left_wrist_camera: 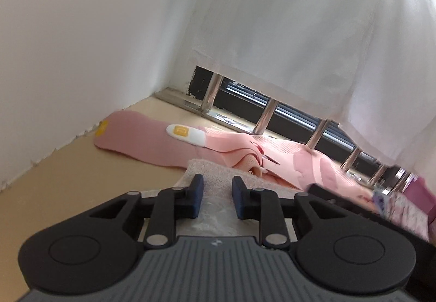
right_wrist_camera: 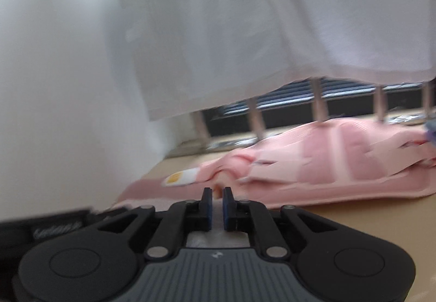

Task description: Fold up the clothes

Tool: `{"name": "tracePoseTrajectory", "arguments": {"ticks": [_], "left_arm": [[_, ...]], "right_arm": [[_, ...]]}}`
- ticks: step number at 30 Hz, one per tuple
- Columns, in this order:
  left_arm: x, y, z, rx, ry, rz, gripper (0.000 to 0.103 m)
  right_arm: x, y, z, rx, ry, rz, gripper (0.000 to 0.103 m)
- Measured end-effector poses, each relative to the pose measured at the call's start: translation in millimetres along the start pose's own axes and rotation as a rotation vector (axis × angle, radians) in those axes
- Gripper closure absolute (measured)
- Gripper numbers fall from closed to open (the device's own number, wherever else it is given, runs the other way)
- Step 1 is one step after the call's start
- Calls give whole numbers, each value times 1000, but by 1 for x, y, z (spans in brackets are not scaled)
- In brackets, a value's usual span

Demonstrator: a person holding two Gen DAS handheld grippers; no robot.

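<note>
A pale knitted cloth (left_wrist_camera: pixel 215 173) lies on the tan table (left_wrist_camera: pixel 68 182) under my left gripper (left_wrist_camera: pixel 217 193), which is open just above it. Beyond it lies a pink mesh garment (left_wrist_camera: pixel 272 154) with a white and yellow tab (left_wrist_camera: pixel 188 134). In the right wrist view my right gripper (right_wrist_camera: pixel 217 202) has its jaws close together with a narrow gap, over the pale cloth (right_wrist_camera: pixel 215 233). Whether they pinch the cloth is unclear. The pink garment (right_wrist_camera: pixel 327 160) lies just ahead.
A white wall (left_wrist_camera: pixel 68 56) stands to the left. A white curtain (left_wrist_camera: pixel 299 29) hangs over a barred window (left_wrist_camera: pixel 272 108) at the back. A floral cloth (left_wrist_camera: pixel 403 209) lies at the right edge. The other gripper's black body (right_wrist_camera: pixel 41 225) shows at the left.
</note>
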State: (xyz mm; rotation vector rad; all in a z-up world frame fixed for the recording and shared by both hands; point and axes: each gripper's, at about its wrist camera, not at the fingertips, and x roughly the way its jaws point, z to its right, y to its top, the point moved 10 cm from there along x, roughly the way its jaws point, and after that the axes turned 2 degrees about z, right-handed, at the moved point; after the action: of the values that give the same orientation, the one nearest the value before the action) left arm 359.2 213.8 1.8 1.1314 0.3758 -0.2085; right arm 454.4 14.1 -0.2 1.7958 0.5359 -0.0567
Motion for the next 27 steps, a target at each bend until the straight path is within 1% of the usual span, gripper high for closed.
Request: {"name": "tracePoseTrajectory", "arguments": {"ticks": [1, 2, 3, 5, 6, 8, 11, 12, 13, 14, 15, 16, 17, 18, 19, 20, 21, 22, 23, 24, 26, 27], "left_arm": [[-2, 2, -1, -16, -19, 12, 75], [-6, 6, 0, -26, -45, 32, 69], [-11, 11, 1, -28, -64, 50, 68], [-21, 21, 1, 3, -66, 70, 69], [-25, 26, 3, 21, -66, 75, 70], [-28, 30, 8, 56, -61, 37, 77], [-23, 25, 10, 84, -28, -67, 77], [-23, 25, 11, 91, -7, -77, 77], [-27, 30, 13, 92, 7, -61, 77], [-37, 36, 22, 97, -14, -43, 77], [-48, 43, 30, 102, -34, -24, 77], [-60, 50, 40, 112, -56, 0, 73], [-77, 57, 52, 131, -73, 37, 63], [-94, 60, 64, 160, -79, 71, 56], [-109, 60, 76, 200, -86, 94, 46], [-122, 58, 88, 237, -94, 108, 43], [-132, 52, 97, 257, -104, 98, 43], [-140, 46, 104, 254, -107, 80, 43], [-148, 38, 110, 253, -109, 62, 39], [-153, 27, 116, 258, -108, 45, 35], [-161, -2, 125, 289, -81, 16, 17], [-165, -18, 129, 310, -60, 3, 15]], "right_arm": [[-3, 5, 5, 15, -17, 14, 89], [-7, 11, 7, 28, -12, 18, 89], [-12, 16, 7, 36, 12, 19, 89], [-23, 27, 3, 38, 65, 27, 89], [-29, 32, -2, 18, 98, 21, 89], [-37, 33, -14, -48, 146, -44, 89], [-43, 27, -21, -65, 192, -144, 89], [-45, 25, -20, -65, 184, -164, 87], [-46, 23, -20, -64, 176, -184, 87], [-48, 21, -19, -64, 168, -203, 87], [-54, 24, -20, -64, 166, -202, 87], [-72, 36, -23, -65, 179, -150, 86], [-92, 48, -24, -66, 193, -96, 87], [-114, 58, -22, -64, 205, -50, 85], [-135, 64, -16, -65, 194, -29, 84], [-152, 66, -8, -75, 163, -17, 82], [-169, 68, 1, -84, 133, -6, 78], [-184, 67, 10, -93, 101, -4, 74], [-194, 60, 20, -103, 67, -26, 67], [-203, 52, 30, -112, 32, -48, 64], [-223, 36, 50, -130, -35, -92, 63], [-232, 24, 58, -134, -64, -115, 61]]}}
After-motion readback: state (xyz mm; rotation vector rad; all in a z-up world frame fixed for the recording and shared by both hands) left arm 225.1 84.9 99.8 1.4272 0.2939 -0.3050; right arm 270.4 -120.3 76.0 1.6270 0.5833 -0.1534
